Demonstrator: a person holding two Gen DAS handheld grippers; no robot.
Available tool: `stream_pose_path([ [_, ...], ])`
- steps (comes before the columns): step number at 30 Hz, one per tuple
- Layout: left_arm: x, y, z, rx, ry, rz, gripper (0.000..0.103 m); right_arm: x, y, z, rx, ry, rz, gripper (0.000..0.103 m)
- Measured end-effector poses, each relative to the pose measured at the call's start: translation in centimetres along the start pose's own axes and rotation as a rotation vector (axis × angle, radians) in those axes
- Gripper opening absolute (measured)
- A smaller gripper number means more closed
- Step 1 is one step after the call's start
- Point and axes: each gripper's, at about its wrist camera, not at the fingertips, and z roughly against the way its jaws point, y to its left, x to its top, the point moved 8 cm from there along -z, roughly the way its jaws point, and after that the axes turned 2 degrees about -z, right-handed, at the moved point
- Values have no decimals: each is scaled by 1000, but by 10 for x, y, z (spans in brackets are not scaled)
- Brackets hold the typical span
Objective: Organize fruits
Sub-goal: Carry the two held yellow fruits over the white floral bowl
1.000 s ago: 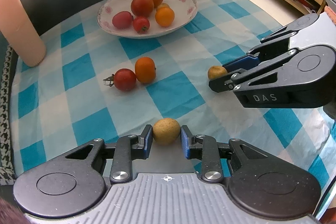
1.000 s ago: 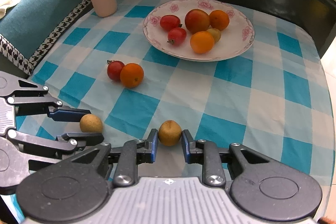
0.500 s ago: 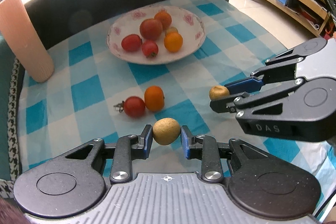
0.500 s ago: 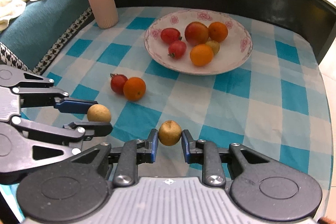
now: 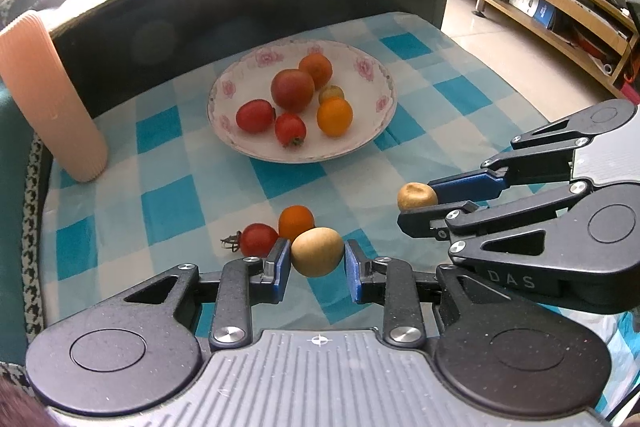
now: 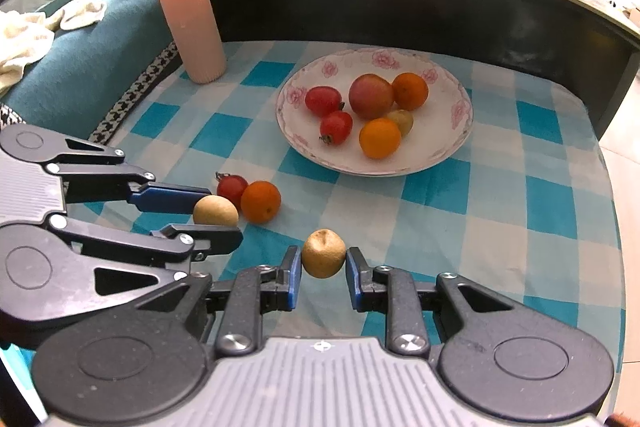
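Both grippers have risen off the checked tablecloth [image 5: 168,203] since a second ago, each carrying its tan fruit clear of the cloth and nearer the floral plate [image 5: 256,147]. That plate sits toward the far edge of the table, just before the dark raised ledge, and already holds six fruits: tomatoes, oranges and a small greenish one.

Judging from this, the step in hand is the carry to the plate. Its near rim is bare, so that looks the safest landing spot; lower each fruit close to the surface before letting go, or it may roll into the pile.

An orange [image 5: 296,222] and a stemmed cherry tomato [image 5: 258,239] lie touching near the middle of the cloth, still to be collected.

Left gripper [image 5: 317,264] is clenched on a longan [image 5: 317,257]; right gripper [image 6: 323,266] grasps a dimpled longan [image 6: 323,259].
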Motion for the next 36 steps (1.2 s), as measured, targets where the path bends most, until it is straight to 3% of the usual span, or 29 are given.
stream_pose_path([
  [36, 56, 4, 5, 63, -102, 18, 34, 44, -26, 21, -84, -125, -80, 40],
])
